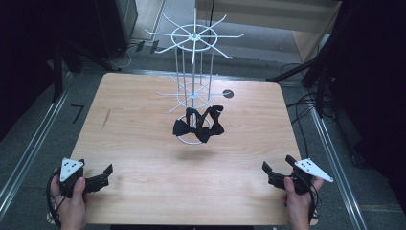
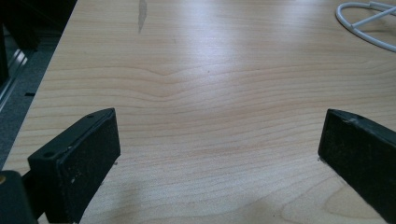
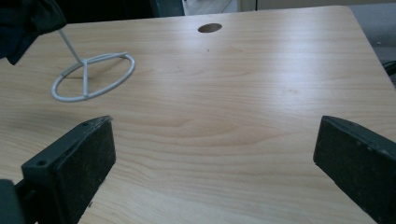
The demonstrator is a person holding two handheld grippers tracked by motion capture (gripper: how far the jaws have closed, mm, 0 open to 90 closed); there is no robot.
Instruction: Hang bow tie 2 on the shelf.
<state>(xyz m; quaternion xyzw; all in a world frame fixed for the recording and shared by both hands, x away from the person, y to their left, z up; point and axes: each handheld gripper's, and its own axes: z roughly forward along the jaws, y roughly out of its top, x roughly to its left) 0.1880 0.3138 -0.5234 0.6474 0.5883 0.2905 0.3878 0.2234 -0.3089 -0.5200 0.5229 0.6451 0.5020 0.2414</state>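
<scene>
A white wire display stand (image 1: pixel 194 57) rises from a ring base (image 1: pixel 191 140) in the middle of the wooden table (image 1: pixel 143 158). A black bow tie (image 1: pixel 198 123) hangs on its lowest hooks, just above the base. My left gripper (image 1: pixel 106 173) rests at the near left corner, open, nothing between its jaws. My right gripper (image 1: pixel 276 166) sits at the near right corner, also open and empty. The ring base (image 3: pixel 93 74) and a bit of the bow tie (image 3: pixel 25 23) appear in the right gripper view. The left gripper view catches the ring base (image 2: pixel 369 23) at top right.
A dark round hole (image 1: pixel 228 93) marks the table behind the stand, also seen as a hole (image 3: pixel 209 28) in the right gripper view. A grey smudge (image 1: pixel 106 118) lies on the left side. Metal rails (image 1: pixel 28 153) and cables (image 1: pixel 306 115) run on the floor around the table.
</scene>
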